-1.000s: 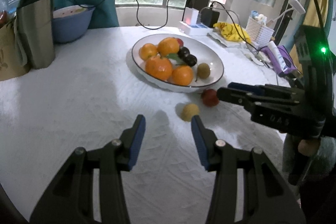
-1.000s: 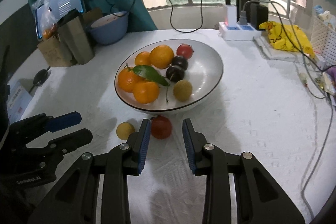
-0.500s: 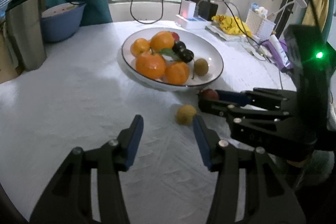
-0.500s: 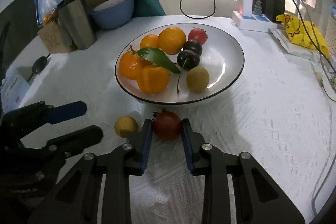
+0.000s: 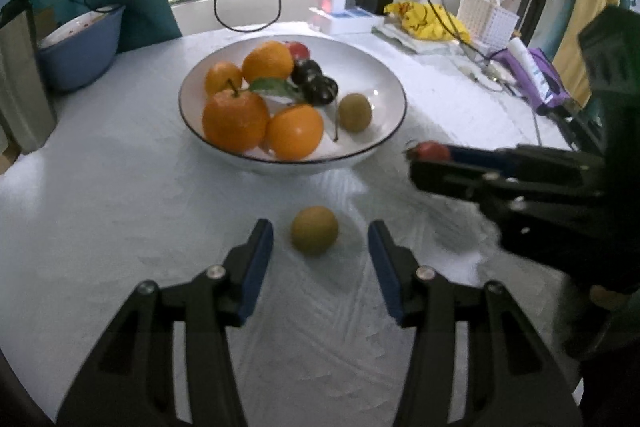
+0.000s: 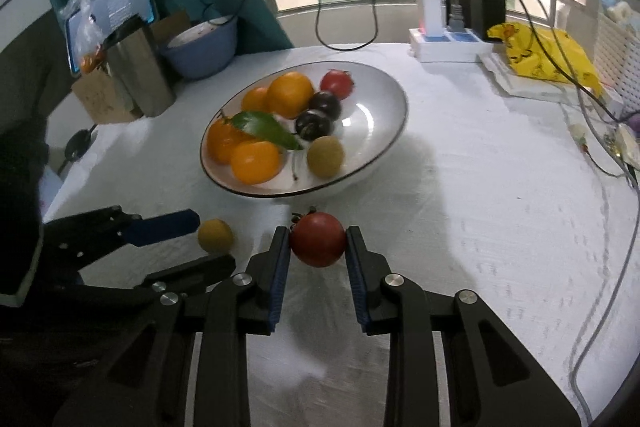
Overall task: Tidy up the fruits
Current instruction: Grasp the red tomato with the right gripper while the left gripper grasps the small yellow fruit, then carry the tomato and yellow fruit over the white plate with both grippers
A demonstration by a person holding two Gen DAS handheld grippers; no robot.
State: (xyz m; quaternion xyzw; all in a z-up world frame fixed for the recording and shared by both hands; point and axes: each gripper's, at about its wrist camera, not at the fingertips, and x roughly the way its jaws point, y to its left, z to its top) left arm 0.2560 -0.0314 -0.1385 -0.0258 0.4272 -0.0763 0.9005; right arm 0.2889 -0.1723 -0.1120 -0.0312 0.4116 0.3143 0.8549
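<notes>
You have the bowl (image 6: 386, 131) mid-counter (image 6: 480, 207), with the oranges (image 6: 256, 163) on its left side, the plums (image 6: 314, 123) at its middle, a tomato (image 6: 337, 84) at the back and a small round fruit (image 6: 325, 156) at the front. Before the bowl, your right gripper (image 6: 317, 247) has a second tomato (image 6: 317, 245) between its fingers (image 6: 280, 267). Just left of it, another small fruit (image 5: 314, 230) lies on the counter between your left gripper's (image 5: 320, 243) fingers (image 5: 256, 263), touching neither. Behind the bowl sits a power strip (image 6: 448, 45).

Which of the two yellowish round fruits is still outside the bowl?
The yellowish fruit on the tablecloth between the open left tool; the other yellowish fruit lies inside the white bowl.
</notes>
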